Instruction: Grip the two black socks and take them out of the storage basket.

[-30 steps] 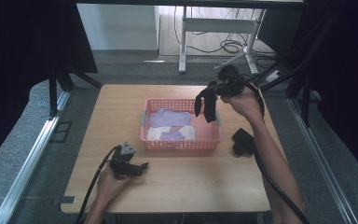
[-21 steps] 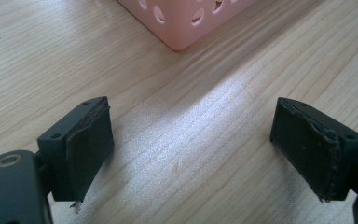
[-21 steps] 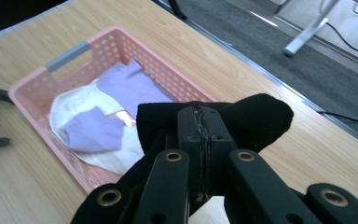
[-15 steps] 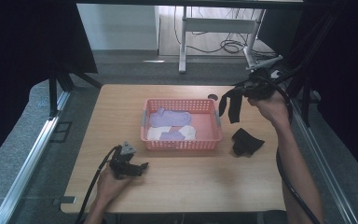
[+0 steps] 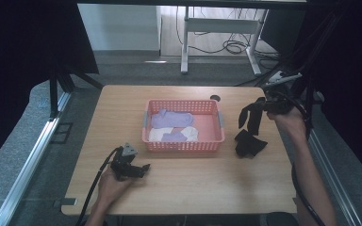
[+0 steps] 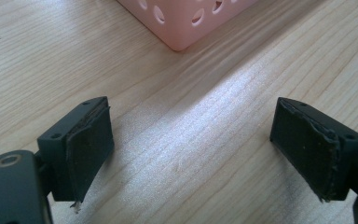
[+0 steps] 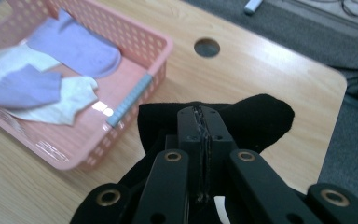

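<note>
1. Right gripper [image 5: 264,107] fingers pinched tight on a black sock [image 5: 250,116], held in the air off the right side of the pink basket [image 5: 184,147]; the sock dangles clear of the desk [image 5: 193,188].
2. Second black sock [image 5: 248,143] lies crumpled on the desk just below the hanging one, right of the basket.
3. Basket holds purple socks [image 5: 171,118] and white socks [image 5: 188,133]; no black one inside.
4. Left gripper [image 5: 134,167] sits near the desk's front left, fingers [image 6: 89,140] wide apart, nothing between them, basket corner [image 6: 186,28] ahead.
5. Progress guess: sorting partway; the black pair looks to be going out beside the basket. Held sock not yet put down; light socks left in the basket.
</note>
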Available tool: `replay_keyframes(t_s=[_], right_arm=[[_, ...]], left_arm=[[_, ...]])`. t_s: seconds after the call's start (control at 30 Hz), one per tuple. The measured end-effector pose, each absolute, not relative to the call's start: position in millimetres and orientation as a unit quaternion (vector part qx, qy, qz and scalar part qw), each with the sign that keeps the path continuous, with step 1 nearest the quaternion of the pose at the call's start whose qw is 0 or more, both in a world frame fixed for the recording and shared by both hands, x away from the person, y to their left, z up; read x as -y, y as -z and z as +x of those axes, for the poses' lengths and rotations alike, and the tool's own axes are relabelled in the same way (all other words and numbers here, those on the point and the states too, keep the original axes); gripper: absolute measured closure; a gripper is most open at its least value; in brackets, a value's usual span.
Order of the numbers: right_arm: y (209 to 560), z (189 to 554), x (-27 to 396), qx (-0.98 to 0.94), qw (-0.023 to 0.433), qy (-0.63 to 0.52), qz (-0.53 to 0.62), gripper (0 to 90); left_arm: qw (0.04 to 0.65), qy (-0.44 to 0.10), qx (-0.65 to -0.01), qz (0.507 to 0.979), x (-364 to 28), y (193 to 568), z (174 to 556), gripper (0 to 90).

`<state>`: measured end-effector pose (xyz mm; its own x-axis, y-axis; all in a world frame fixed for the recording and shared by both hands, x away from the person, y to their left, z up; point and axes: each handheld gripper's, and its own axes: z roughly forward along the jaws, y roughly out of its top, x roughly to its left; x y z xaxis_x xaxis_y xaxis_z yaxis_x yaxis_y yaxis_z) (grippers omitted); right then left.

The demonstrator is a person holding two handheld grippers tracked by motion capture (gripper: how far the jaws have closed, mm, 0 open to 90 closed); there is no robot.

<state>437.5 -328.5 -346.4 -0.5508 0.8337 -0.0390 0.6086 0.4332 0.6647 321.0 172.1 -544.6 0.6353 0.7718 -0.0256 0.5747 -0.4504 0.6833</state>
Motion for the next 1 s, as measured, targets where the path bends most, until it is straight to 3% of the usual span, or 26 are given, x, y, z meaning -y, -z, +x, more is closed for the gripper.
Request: replay_keyframes(t_s=[0.67, 1.0], right_arm=[[441, 438, 342, -0.832, 0.134, -0.259, 0.472, 88.2], [471, 438, 342, -0.835, 0.108, -0.244, 0.482, 85.4]], left_arm=[[0.339, -0.146, -0.404, 0.837, -172, 545, 321, 12.8], [0.339, -0.146, -0.404, 0.837, -172, 545, 321, 12.8]])
